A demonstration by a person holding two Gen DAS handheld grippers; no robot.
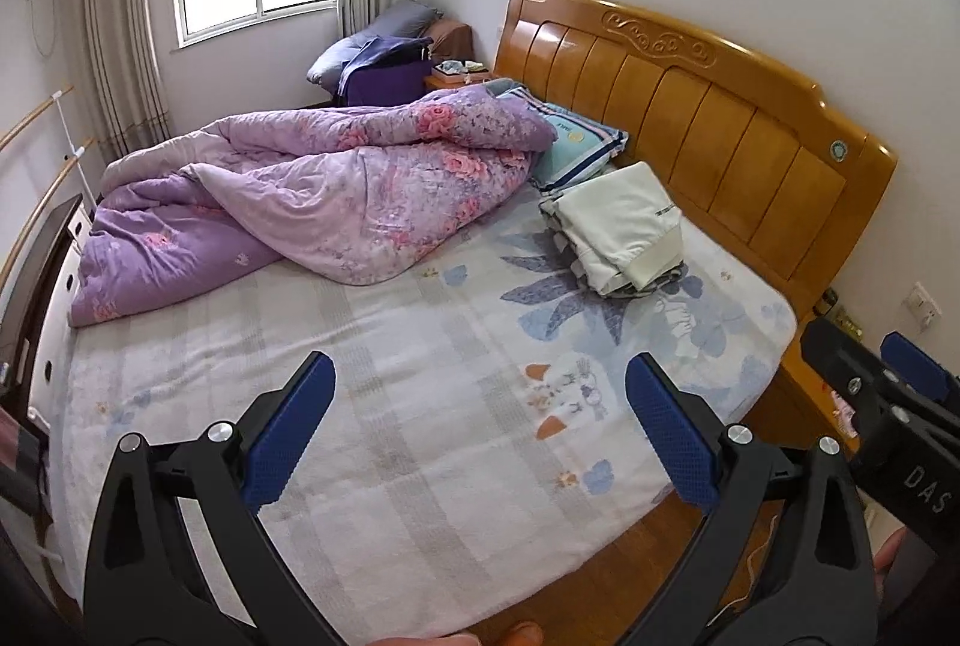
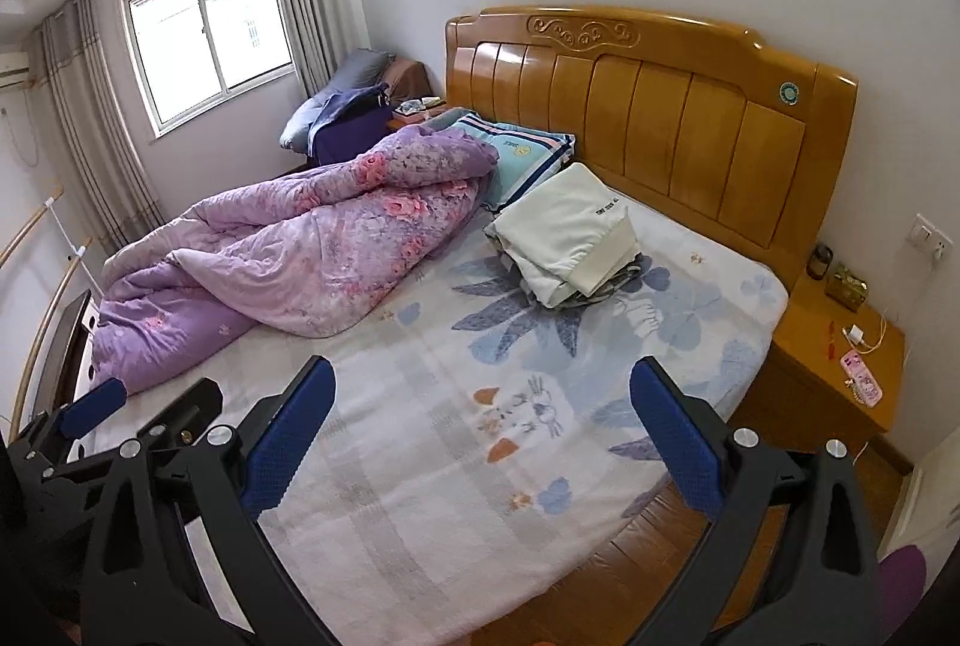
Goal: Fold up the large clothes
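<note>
Purple quilt (image 1: 312,202) rumpled on bed (image 1: 420,406) below wooden headboard (image 1: 690,117).

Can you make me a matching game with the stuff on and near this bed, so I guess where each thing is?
Things:
1. purple quilt
2. folded white clothes
3. pink phone
4. striped pillow

Places:
A. on the nightstand
B. against the headboard, partly under the quilt
C. bunched on the bed's window side
D. stacked near the headboard

Pairs: 1-C, 2-D, 3-A, 4-B
</note>
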